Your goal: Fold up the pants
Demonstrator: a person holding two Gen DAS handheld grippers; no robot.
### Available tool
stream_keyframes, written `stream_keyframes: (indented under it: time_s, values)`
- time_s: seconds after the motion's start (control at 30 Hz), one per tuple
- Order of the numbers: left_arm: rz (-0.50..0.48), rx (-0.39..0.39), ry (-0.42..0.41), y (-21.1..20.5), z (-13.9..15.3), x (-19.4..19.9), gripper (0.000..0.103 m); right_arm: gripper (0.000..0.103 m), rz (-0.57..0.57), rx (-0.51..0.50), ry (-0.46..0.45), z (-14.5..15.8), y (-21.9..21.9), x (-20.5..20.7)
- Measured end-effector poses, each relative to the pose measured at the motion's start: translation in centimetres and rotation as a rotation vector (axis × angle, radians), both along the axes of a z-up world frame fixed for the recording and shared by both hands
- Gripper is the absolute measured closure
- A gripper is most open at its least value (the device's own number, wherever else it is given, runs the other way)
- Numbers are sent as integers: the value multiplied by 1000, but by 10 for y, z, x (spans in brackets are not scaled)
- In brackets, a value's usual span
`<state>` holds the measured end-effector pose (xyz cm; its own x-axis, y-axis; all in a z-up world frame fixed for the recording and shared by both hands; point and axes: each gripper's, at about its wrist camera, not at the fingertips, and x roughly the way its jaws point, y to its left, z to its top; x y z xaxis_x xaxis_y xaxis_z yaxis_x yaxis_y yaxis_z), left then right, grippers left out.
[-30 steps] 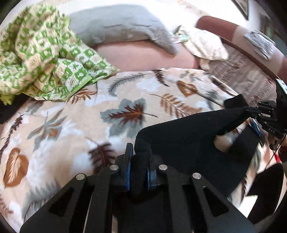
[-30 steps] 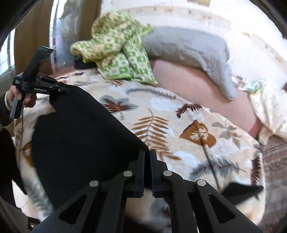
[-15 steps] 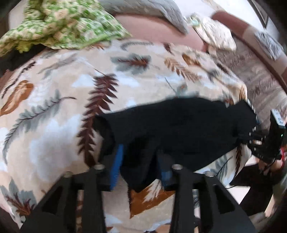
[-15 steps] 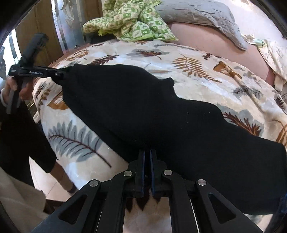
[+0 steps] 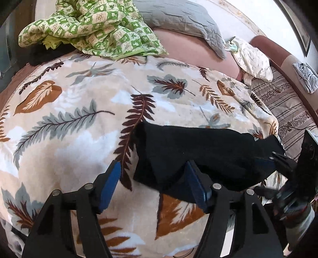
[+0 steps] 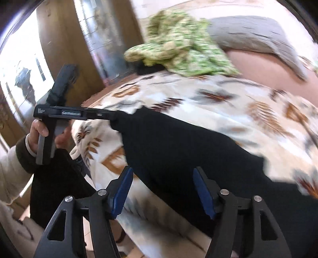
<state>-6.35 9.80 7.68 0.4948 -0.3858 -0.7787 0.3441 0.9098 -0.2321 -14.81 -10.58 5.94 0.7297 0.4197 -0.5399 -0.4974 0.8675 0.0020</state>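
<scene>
Left wrist view showed the black fabric pants point(image 5: 198, 150) lying on the leaf-print blanket point(image 5: 79, 119); left gripper point(image 5: 155, 184) and right gripper point(image 6: 163, 190), jaws just opened, stood spread, pinching nothing.

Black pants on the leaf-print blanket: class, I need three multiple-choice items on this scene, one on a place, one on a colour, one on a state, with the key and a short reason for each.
1. Where do the black pants lie?
A. On the leaf-print blanket
B. On the floor
C. On the grey pillow

2. What colour is the crumpled checked cloth at the blanket's far edge?
A. Red
B. Green
C. Blue

3. How does the left hand-held gripper stand?
A. Shut on the pants
B. Shut on nothing
C. Open

Key:
1 A, the pants rest flat on the leaf pattern.
2 B, its squares are green and cream.
3 C, its blue pads stand wide apart, having just been opening, and no pad presses the pants' edge between them.
</scene>
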Motion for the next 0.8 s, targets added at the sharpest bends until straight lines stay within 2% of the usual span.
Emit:
stream_keyframes:
  time_s: [0.07,0.1,0.13,0.17,0.2,0.23,0.3,0.33,0.37,0.43,0.47,0.53,0.6,0.63,0.73,0.8]
  values:
    - [-1,-11,8,-1,-2,6,36,39,17,-32,-30,-2,24,16]
    - [-1,-18,9,-2,-1,9,36,43,17,-55,-30,-4,38,30]
    - [-2,-24,11,-3,-1,12,36,51,22,-65,-17,-7,46,39]
    - [-4,-22,8,-3,1,15,36,92,21,-70,-1,-9,50,46]
    - [-2,-16,-10,-3,7,18,36,99,-6,-69,13,-7,50,54]
    - [4,-19,-37,-1,13,18,36,99,-43,-28,3,1,41,55]
    - [30,-54,-94,9,27,18,35,99,-99,118,-57,24,15,44]
    - [46,-68,-110,16,30,19,31,99,-118,132,-87,30,9,38]
    - [76,-78,-125,23,32,19,29,99,-127,124,-107,34,7,32]
    - [150,-74,-133,37,29,20,29,99,-109,114,-73,26,14,29]
    - [174,-68,-122,42,25,22,29,99,-84,120,-38,15,23,30]
    - [203,-64,-94,48,19,24,29,97,-51,49,25,-16,49,36]
    - [201,-72,-93,48,19,23,29,85,-30,-14,74,-43,69,40]
    - [191,-73,-95,46,19,22,29,83,-32,-15,80,-47,70,40]
    - [152,-60,-95,34,16,19,29,73,-13,74,122,-36,50,32]
    - [111,-55,-83,21,14,19,29,64,-62,107,98,-21,23,21]
